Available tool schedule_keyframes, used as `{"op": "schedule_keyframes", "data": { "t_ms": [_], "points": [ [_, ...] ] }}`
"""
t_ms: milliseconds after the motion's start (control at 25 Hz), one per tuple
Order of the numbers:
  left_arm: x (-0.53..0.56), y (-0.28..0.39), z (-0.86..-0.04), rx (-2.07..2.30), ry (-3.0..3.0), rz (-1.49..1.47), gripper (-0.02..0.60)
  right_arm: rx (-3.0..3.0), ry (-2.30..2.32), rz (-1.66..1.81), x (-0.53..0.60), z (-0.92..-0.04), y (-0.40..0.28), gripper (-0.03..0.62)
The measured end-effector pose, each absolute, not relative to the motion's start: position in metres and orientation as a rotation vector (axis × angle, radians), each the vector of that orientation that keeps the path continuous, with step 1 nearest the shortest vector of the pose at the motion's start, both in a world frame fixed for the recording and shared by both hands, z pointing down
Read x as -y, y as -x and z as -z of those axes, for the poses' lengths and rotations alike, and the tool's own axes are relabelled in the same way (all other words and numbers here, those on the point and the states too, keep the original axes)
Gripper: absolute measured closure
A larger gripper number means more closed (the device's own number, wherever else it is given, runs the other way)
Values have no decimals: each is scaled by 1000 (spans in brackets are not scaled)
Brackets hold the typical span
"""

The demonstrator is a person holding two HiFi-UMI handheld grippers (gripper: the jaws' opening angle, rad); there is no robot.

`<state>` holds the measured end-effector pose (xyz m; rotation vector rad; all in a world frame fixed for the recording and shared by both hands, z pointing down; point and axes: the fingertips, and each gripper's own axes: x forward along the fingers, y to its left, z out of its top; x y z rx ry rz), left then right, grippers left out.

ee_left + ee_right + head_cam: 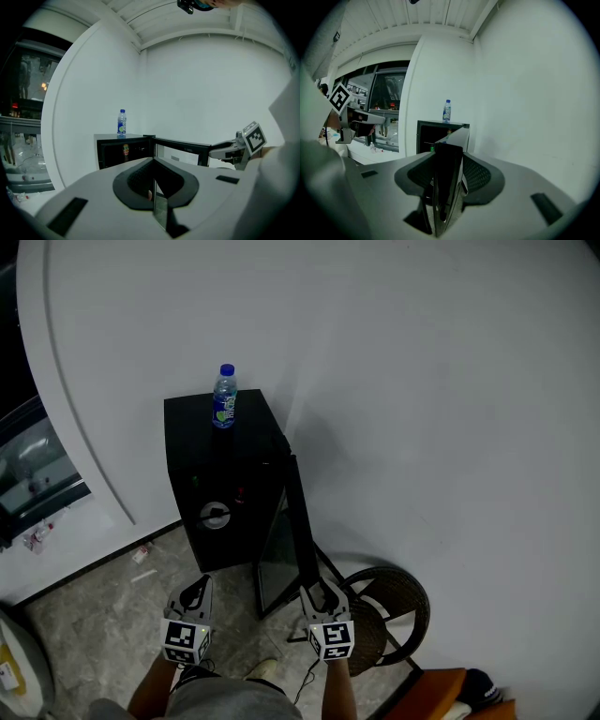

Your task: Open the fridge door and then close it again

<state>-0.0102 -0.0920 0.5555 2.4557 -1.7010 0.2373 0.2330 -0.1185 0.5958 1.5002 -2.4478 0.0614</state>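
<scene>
Left gripper (199,591): jaws pressed together with nothing between them. It hangs low in front of the fridge, clear of it.

Fridge (220,474): one, small and black, standing against the white wall. One bottle (224,397) stands upright on its top. At least one can (125,149) shows on a shelf inside; the rest is too dark to count.

Door (283,545): one, swung wide out to the right.

Right gripper (322,594): jaws clamped on the door's free edge.

One wicker stool (398,604) stands just right of the door.

Assessment: the opening looks done. The closing is left; the door has yet to be swung back against the cabinet.
</scene>
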Motion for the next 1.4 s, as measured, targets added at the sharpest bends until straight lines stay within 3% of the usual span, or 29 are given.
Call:
{"op": "schedule_keyframes", "data": {
  "t_ms": [1400],
  "points": [
    [123,147,-555,1631,-2504,-190,578,2380,-1585,-54,126,-592,-83,428]
  ]
}}
